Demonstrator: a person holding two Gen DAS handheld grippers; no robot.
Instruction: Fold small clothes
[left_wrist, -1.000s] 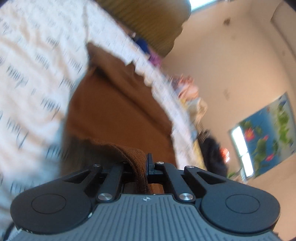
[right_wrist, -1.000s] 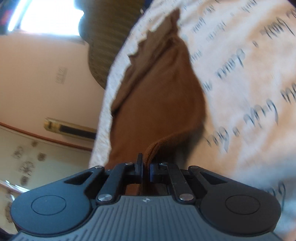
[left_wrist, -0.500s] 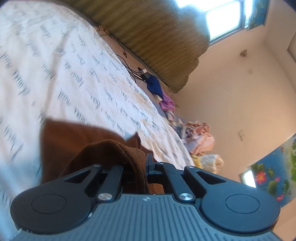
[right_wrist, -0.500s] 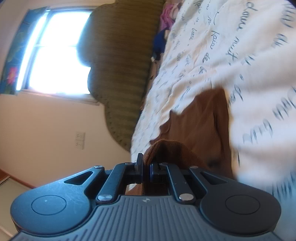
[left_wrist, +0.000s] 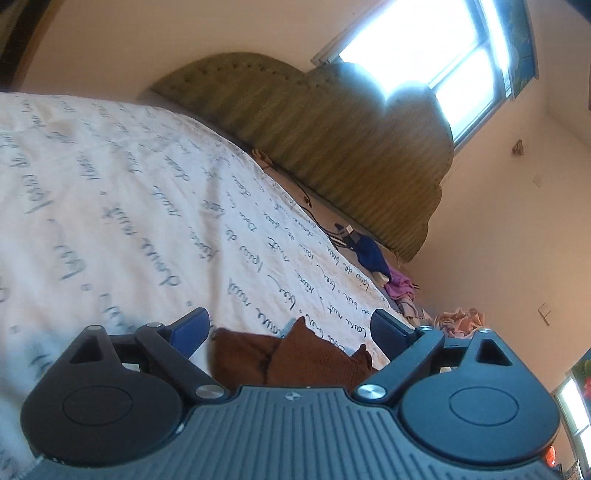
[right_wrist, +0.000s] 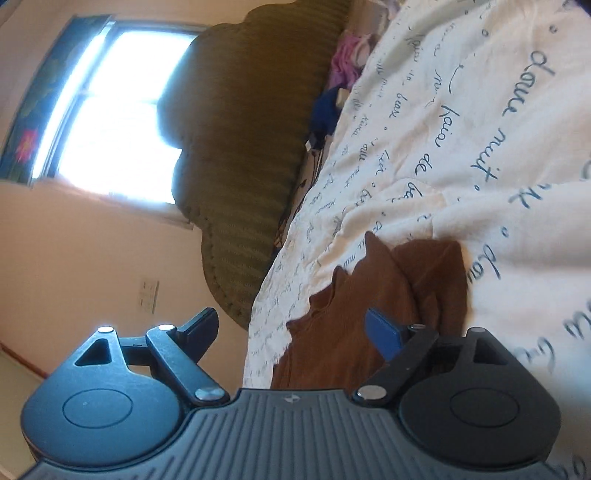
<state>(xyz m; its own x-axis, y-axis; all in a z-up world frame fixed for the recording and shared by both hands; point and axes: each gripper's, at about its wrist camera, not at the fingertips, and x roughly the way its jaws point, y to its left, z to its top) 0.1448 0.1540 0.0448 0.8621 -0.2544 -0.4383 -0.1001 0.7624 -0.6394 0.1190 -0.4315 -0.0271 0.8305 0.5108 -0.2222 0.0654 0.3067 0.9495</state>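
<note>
A small brown knit garment (left_wrist: 295, 358) lies folded over on the white bed cover with script print (left_wrist: 110, 206). My left gripper (left_wrist: 291, 328) is open just above it, jaws wide apart, holding nothing. In the right wrist view the same brown garment (right_wrist: 351, 314) lies on the cover (right_wrist: 480, 129), with a scalloped edge toward the bed side. My right gripper (right_wrist: 299, 328) is open over it and holds nothing. The near part of the garment is hidden behind both gripper bodies.
A green padded headboard (left_wrist: 351, 147) stands at the bed's far end under a bright window (left_wrist: 424, 44). A blue cloth (left_wrist: 369, 254), a pink cloth (left_wrist: 400, 286) and cables lie by the bed edge. A heap of clothes (left_wrist: 458, 319) lies beyond.
Both grippers were shut on the brown garment and carried its edge over; now both have opened and let go. The garment lies folded on the bed.
</note>
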